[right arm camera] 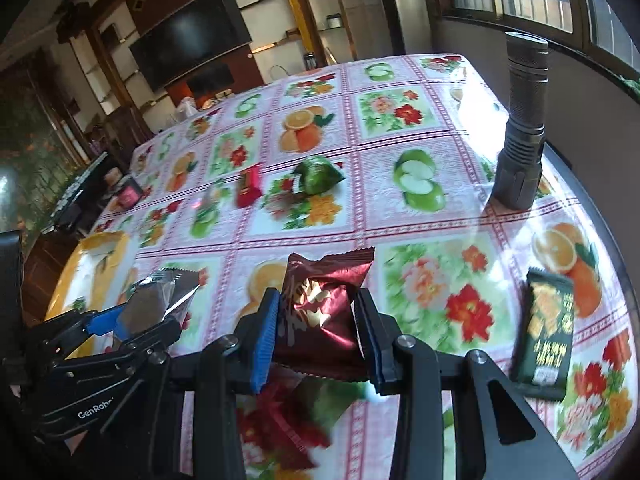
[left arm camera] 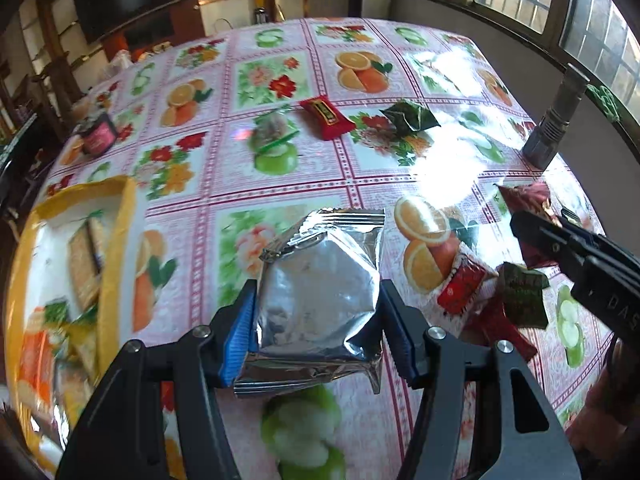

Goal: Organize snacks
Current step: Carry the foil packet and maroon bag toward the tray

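A: Your left gripper (left arm camera: 316, 316) is pinching a silver packet (left arm camera: 320, 292); both blue pads (left arm camera: 240, 340) press into its sides, low in the centre of the left wrist view. Is it off the table?

B: It looks lifted, with the tablecloth (left arm camera: 280, 160) showing under its lower edge. The yellow tray (left arm camera: 116, 240) sits at the left edge of that view, with crackers and other packets inside.

A: And your right gripper (right arm camera: 316, 332)?

B: Its jaws are closed on a maroon packet (right arm camera: 320, 308), centre low in the right wrist view. More red wrappers (right arm camera: 280, 428) lie blurred beneath it.

A: What else is loose on the cloth?

B: In the left view, a red candy (left arm camera: 327, 117) and a green packet (left arm camera: 410, 117) lie near the upper centre, apart from each other, with a clear-wrapped piece (left arm camera: 274, 128) left of the candy. A red wrapper (left arm camera: 466, 284) and a dark green one (left arm camera: 524, 294) touch at the right. In the right view, a black-and-gold packet (right arm camera: 546, 320) lies at the right edge.

A: That dark thing standing up?

B: A flashlight (right arm camera: 522, 120), upright on its head at the upper right, well apart from your grippers. A small pink jar (left arm camera: 98, 138) sits at the upper left of the left view.
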Tool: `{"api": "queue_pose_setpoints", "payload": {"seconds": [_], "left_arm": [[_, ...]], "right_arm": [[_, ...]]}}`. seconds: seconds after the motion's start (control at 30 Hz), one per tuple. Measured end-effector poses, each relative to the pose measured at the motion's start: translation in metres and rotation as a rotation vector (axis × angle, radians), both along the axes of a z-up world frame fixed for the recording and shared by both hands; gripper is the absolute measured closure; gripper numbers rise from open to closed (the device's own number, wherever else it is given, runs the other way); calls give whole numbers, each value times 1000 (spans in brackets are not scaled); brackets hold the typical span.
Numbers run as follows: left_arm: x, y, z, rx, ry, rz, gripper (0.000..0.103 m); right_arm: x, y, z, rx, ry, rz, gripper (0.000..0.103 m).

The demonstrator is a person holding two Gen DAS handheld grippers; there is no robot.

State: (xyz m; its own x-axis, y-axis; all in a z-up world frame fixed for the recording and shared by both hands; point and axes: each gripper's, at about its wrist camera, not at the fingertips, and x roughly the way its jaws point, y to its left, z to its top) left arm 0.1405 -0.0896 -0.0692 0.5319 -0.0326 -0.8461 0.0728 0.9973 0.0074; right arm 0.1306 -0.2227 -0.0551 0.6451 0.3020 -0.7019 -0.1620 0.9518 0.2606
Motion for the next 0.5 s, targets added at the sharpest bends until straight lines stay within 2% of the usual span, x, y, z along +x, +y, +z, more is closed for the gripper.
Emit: {"api": "queue_pose_setpoints", "payload": {"seconds": [0.2, 0.5], "left_arm": [[-23, 11, 15, 6, -38, 37, 43], [-52, 50, 28, -3, -65, 126, 43]], "right_arm": [[-13, 17, 6, 21, -12, 47, 65], [-24, 52, 12, 41, -22, 120, 65]]}}
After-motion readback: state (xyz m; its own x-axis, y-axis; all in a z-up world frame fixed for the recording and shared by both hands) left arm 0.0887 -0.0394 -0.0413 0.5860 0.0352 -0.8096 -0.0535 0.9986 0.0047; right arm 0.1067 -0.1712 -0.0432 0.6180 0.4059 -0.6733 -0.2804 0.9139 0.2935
